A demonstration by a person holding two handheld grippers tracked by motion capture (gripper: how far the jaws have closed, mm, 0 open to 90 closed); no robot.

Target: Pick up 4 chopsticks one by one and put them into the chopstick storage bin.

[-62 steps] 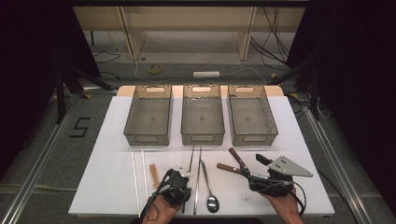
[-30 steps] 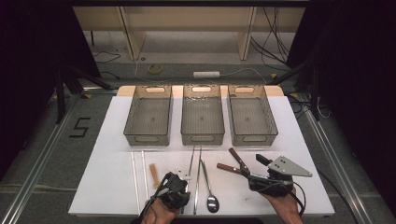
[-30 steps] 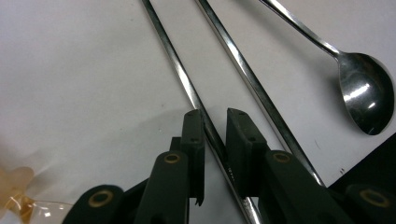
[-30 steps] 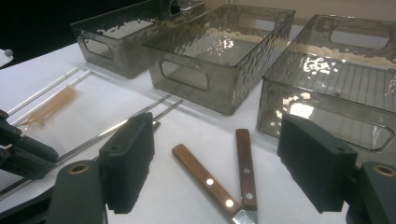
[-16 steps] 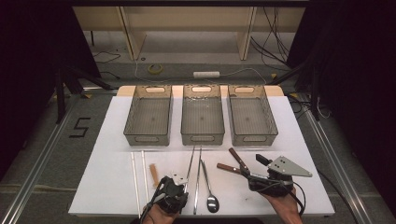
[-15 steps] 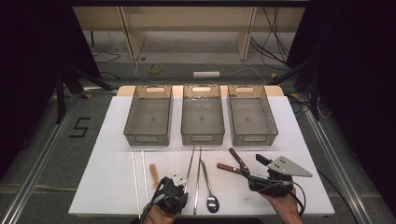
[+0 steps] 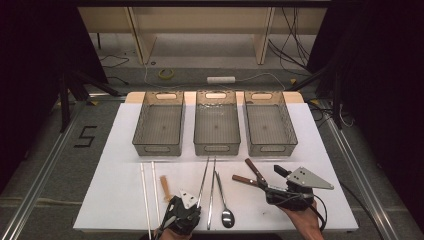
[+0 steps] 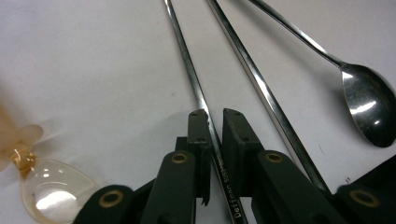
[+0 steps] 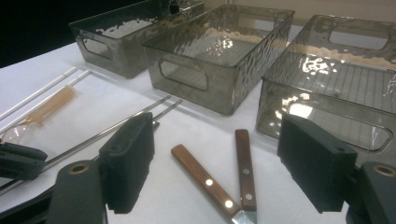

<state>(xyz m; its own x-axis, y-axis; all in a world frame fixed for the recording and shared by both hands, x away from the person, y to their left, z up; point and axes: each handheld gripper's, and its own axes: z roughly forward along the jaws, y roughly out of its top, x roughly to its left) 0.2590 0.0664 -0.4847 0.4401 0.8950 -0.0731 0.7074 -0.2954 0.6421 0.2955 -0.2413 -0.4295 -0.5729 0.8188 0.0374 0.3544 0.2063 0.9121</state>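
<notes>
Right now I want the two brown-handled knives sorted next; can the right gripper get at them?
Probably yes: the right gripper stands open with both knives lying bare on the table between its jaws, nothing across them.

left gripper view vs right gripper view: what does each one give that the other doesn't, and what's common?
Left gripper view: the left gripper shut on a metal rod, close enough to see lettering on it, plus the steel spoon bowl.
Right gripper view: the right gripper with jaws open, three grey bins, two wooden-handled knives, two white sticks.
Shared: the metal rod, its twin beside it, and the amber plastic spoon.
</notes>
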